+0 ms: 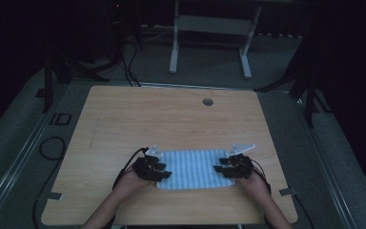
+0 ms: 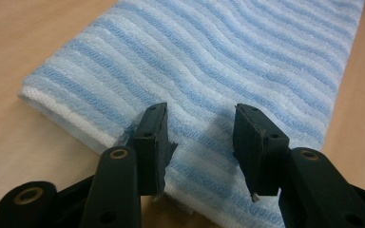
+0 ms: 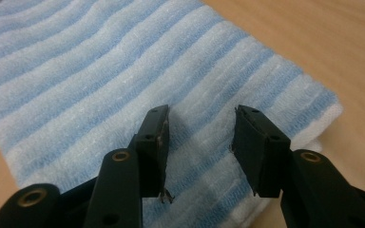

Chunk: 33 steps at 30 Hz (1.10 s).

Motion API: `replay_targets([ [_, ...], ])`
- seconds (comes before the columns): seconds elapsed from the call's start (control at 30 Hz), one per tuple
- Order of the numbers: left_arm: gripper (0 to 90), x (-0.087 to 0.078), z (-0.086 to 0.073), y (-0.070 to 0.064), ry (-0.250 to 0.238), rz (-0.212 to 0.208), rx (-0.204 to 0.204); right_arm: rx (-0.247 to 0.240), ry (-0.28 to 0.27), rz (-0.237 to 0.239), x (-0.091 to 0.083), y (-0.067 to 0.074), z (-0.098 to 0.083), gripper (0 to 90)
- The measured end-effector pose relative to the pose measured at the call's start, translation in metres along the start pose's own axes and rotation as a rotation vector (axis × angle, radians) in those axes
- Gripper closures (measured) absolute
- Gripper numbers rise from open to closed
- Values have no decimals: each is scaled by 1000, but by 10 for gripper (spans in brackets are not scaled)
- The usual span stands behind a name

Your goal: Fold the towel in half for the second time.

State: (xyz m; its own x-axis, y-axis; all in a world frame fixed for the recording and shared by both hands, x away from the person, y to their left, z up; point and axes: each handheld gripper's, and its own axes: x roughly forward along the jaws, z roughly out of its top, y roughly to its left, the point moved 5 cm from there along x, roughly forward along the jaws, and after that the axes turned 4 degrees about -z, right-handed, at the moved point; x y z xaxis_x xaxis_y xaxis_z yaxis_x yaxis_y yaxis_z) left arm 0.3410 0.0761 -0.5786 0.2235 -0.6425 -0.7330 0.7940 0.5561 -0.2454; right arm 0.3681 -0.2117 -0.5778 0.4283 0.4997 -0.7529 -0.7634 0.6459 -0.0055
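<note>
A folded towel point(image 1: 193, 169) with light blue and white stripes lies flat on the wooden table point(image 1: 171, 119), near its front edge. My left gripper point(image 1: 163, 171) hovers at the towel's left end, jaws apart. In the left gripper view the towel point(image 2: 218, 57) spreads out under the gripper point(image 2: 199, 137), with flat cloth in the gap between the jaws and the folded white edge just below them. My right gripper point(image 1: 218, 170) sits at the towel's right end. In the right gripper view its jaws point(image 3: 199, 137) are also apart over the towel point(image 3: 100, 71), near its corner.
A round cable hole point(image 1: 208, 101) marks the table's far side. Beyond the table stands a white desk frame point(image 1: 209, 28) on grey carpet. Black cables point(image 1: 52, 148) lie on the floor at the left. The room around is dark.
</note>
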Motion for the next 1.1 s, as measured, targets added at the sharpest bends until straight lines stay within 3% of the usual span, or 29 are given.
replay_targets([
  [0.23,558,-3,6,21,14,26,-14,24,-5,6,19,-12,21,545],
  [0.27,558,-3,8,29,3,9,-37,41,-4,12,25,-16,27,544],
  [0.33,558,-3,9,33,-1,10,-44,47,2,14,29,-20,33,542],
  [0.5,558,-5,16,52,2,43,-65,44,7,7,39,-25,45,541],
  [0.53,558,-5,19,58,5,66,-69,49,8,0,43,-27,50,541],
  [0.8,542,-6,24,67,-19,86,-91,76,4,-14,52,-34,61,502],
  [0.93,455,-12,23,61,-55,93,-93,62,-13,-17,46,-31,61,397],
  [1.1,213,-21,13,52,-76,93,-70,90,-75,-1,31,-29,52,233],
])
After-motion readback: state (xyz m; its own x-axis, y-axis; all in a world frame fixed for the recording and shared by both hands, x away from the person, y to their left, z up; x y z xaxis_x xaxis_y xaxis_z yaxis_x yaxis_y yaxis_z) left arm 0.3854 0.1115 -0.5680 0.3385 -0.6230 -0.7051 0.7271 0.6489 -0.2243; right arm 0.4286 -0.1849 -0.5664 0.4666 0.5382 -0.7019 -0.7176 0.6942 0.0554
